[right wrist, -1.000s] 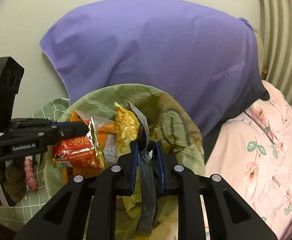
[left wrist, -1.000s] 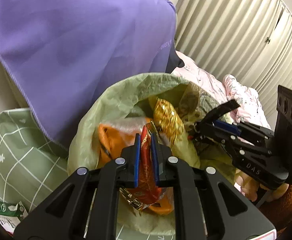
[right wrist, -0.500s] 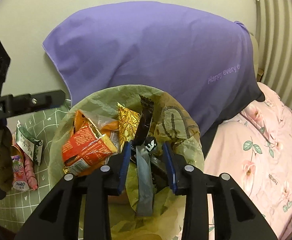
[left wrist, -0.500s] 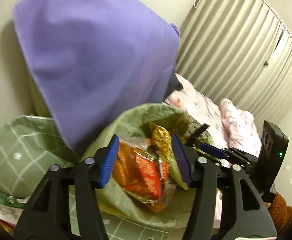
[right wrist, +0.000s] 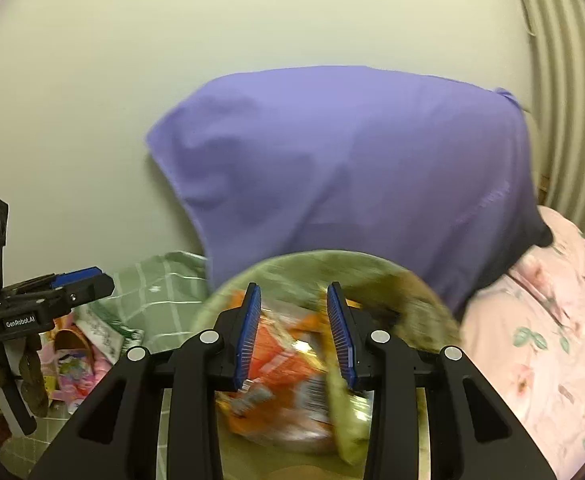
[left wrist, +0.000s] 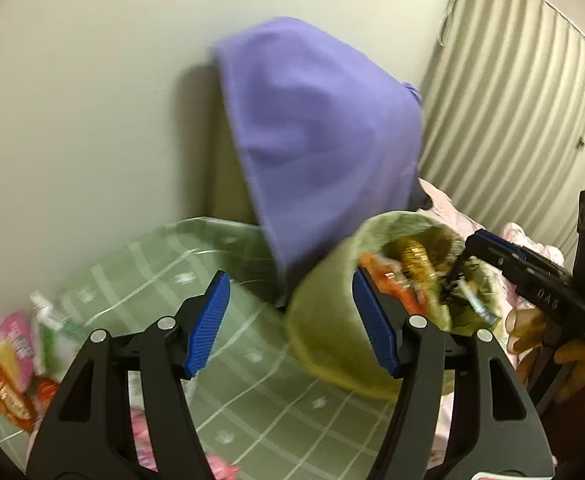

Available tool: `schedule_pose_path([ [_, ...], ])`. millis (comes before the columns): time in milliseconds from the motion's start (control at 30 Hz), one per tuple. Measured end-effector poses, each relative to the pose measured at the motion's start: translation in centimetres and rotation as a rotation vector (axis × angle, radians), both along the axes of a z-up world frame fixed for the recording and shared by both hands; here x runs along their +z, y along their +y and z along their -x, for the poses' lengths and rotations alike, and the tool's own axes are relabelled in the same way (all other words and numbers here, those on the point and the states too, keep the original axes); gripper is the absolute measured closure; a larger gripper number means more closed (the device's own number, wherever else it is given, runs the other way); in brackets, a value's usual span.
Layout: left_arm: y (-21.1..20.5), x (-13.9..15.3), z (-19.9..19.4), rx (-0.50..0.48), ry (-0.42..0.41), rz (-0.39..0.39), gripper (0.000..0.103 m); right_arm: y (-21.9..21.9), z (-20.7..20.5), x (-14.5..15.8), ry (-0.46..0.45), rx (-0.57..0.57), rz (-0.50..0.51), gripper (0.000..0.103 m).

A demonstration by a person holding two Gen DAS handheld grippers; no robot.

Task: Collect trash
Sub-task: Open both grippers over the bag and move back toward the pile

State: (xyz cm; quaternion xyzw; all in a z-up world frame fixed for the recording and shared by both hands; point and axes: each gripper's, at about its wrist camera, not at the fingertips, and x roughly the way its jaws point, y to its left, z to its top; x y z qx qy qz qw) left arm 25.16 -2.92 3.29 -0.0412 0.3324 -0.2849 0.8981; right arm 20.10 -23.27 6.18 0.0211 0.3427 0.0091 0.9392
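A green trash bag stands on the green checked cloth, full of orange and gold snack wrappers. It also shows in the right wrist view with orange wrappers inside. My left gripper is open and empty, to the left of the bag. My right gripper is open and empty just above the bag's mouth; it also shows in the left wrist view. More wrappers lie at the cloth's left edge, also seen in the right wrist view.
A purple cloth hangs over something behind the bag, against the pale wall. A pink floral blanket lies to the right. Ribbed curtains close the far right.
Both grippers opened and let go of their wrappers into the bag. The left gripper pulled back and swung left, away from the bag. The right gripper rose a little.
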Motion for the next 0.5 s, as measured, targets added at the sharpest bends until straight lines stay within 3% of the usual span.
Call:
schedule_pose_path([
  [133, 5.7, -0.2, 0.2, 0.085, -0.02, -0.038, 0.043, 2.8, -1.5, -0.8, 0.016, 0.074, -0.018, 0.07],
  [333, 17.2, -2.4, -0.1, 0.304, 0.005, -0.074, 0.042, 6.3, -2.9, -2.2, 0.051, 0.189, -0.051, 0.069],
  [500, 25.3, -7.5, -1.6, 0.462, 0.158, -0.069, 0.041, 9.4, -4.1, -3.8, 0.103, 0.288, -0.084, 0.069],
])
